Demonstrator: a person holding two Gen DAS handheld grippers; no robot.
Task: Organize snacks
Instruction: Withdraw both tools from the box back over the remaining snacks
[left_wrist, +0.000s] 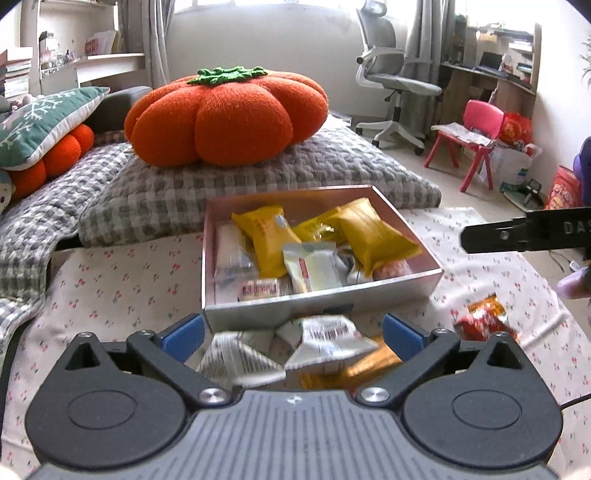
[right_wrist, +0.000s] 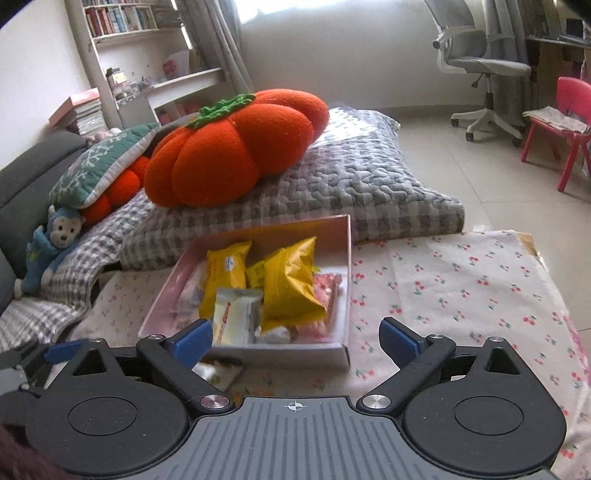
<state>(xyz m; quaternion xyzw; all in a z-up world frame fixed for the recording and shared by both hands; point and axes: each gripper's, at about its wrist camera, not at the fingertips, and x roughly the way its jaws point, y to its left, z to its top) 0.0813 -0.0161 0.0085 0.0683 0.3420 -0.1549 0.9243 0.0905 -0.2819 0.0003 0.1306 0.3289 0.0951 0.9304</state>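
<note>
A pink open box (left_wrist: 317, 304) (right_wrist: 345, 258) sits on the cherry-print cloth and holds several snack packs, among them yellow packs (left_wrist: 373, 236) (right_wrist: 290, 284) and a white pack (left_wrist: 314, 267) (right_wrist: 236, 317). My left gripper (left_wrist: 293, 332) is open just before the box's near wall, above loose white wrappers (left_wrist: 325, 343) and an orange wrapper (left_wrist: 373, 365) lying on the cloth. A red-orange snack (left_wrist: 484, 317) lies to the right of it. My right gripper (right_wrist: 295, 339) is open and empty, above the box's near edge. It also shows in the left wrist view (left_wrist: 524, 229).
A big orange pumpkin cushion (left_wrist: 225, 114) (right_wrist: 232, 147) lies on a grey checked quilt (left_wrist: 258, 181) behind the box. A plush monkey (right_wrist: 48, 247) and pillows are to the left. An office chair (left_wrist: 391, 77) and a pink child's chair (left_wrist: 472, 144) stand on the floor to the right.
</note>
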